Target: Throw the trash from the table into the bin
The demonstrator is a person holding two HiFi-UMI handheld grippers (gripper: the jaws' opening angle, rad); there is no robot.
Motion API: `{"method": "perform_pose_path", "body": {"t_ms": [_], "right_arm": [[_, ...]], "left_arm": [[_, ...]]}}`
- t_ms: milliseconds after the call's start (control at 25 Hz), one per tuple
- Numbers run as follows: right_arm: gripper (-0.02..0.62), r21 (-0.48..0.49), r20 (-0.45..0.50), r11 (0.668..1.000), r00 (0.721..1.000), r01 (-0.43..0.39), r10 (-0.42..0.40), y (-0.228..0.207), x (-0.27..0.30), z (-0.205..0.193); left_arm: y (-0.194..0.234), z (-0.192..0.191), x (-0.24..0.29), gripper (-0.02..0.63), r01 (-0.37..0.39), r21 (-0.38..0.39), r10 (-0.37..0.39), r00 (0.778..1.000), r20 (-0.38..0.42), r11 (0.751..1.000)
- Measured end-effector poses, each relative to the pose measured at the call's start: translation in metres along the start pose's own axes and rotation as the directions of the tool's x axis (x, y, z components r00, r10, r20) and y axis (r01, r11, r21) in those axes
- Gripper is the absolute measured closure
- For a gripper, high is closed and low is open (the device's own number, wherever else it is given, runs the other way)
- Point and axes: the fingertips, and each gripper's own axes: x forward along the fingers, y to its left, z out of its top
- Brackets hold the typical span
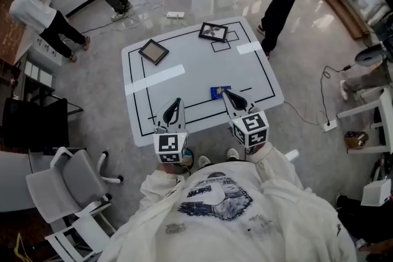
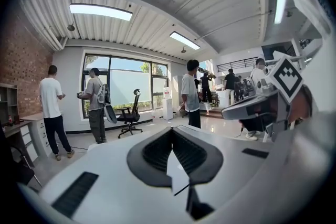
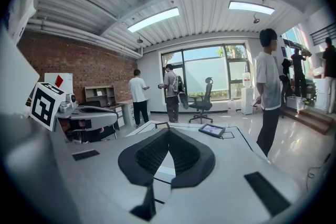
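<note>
A: So, where is the trash to be found?
B: A small blue wrapper (image 1: 218, 92) is seen flat on the white table (image 1: 202, 70), near the front edge. It lies just beside the tip of the right gripper (image 1: 226, 92), slightly to its left in the head view. Whether it is touched cannot be told.
A: And its long axis?
B: It is laid roughly across the view, along the near table edge, so it is crossed by the line of the jaws rather than followed.
A: Which gripper is better placed?
B: The right one; the left gripper (image 1: 177, 100) is held well apart from the wrapper, further along the same edge.
A: How are the jaws set?
B: Both pairs are brought together with nothing between them, as each gripper view shows. The right pair would probably have to be opened before the wrapper could be taken.
A: And the bin?
B: No bin can be made out in any view, so nothing can be said of its contents. Two dark framed panels (image 1: 153, 51) are seen at the table's far side.
</note>
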Motion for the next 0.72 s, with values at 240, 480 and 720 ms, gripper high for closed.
{"method": "perform_pose_path", "body": {"t_ms": [240,480,720], "right_arm": [[0.578,-0.002,-0.034,0.998,0.998,0.056,-0.056,-0.003,-0.01,-0.015],[0.578,-0.01,-0.046,0.998,0.997,0.06,-0.06,-0.014,-0.013,-0.015],[0.578,-0.01,-0.043,1.0,0.999,0.01,-0.01,-0.035,-0.006,-0.011]], "left_arm": [[-0.008,-0.019,-0.004,0.598,0.07,-0.039,-0.071,0.997,-0.01,0.997],[-0.019,-0.022,-0.002,0.598,0.097,-0.035,-0.098,0.995,-0.021,0.995],[-0.031,-0.012,0.016,0.598,0.07,-0.022,-0.07,0.997,-0.032,0.997]]}}
